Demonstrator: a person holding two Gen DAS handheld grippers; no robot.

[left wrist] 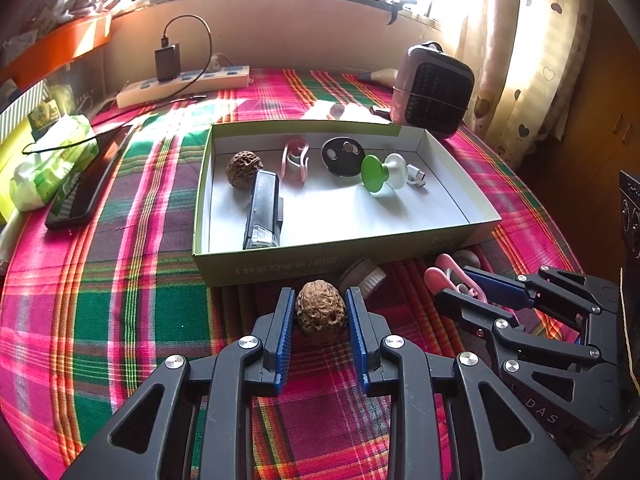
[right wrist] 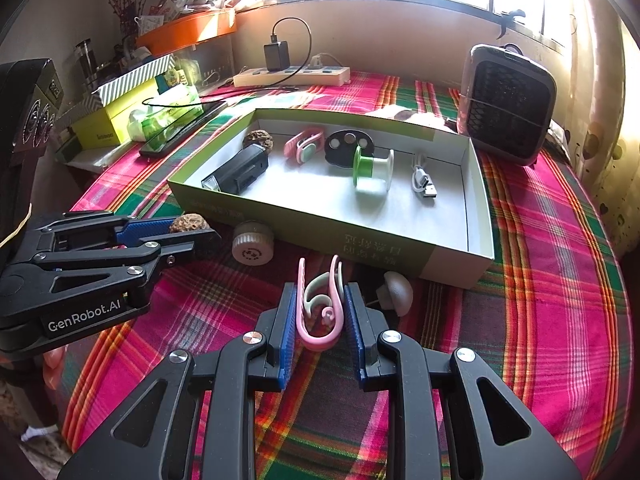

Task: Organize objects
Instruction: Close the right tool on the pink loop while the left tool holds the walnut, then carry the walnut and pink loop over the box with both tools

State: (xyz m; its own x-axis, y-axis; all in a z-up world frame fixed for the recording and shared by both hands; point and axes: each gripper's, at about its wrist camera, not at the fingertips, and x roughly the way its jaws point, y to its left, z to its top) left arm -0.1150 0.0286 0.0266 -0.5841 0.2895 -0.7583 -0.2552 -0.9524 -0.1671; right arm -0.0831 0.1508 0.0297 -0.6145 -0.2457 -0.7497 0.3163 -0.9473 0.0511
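My left gripper (left wrist: 320, 300) is shut on a brown walnut (left wrist: 320, 311) just in front of the green-edged cardboard box (left wrist: 304, 266). It also shows in the right wrist view (right wrist: 192, 228). My right gripper (right wrist: 318, 296) is shut on a pink clip (right wrist: 320, 308), low over the plaid cloth; it shows at the right of the left wrist view (left wrist: 452, 284). The box (right wrist: 360, 240) holds a second walnut (left wrist: 244, 168), a black device (left wrist: 262, 212), a pink clip (left wrist: 295, 159), a black disc (left wrist: 342, 155), a green-and-white spool (left wrist: 384, 172) and a white cable (right wrist: 424, 178).
A round white cap (right wrist: 253, 243) and a grey mushroom-shaped knob (right wrist: 396, 290) lie on the cloth before the box. A small fan heater (right wrist: 506, 104) stands at the back right, a power strip (right wrist: 292, 74) at the back. A phone (left wrist: 84, 184) and tissue pack (left wrist: 52, 160) lie left.
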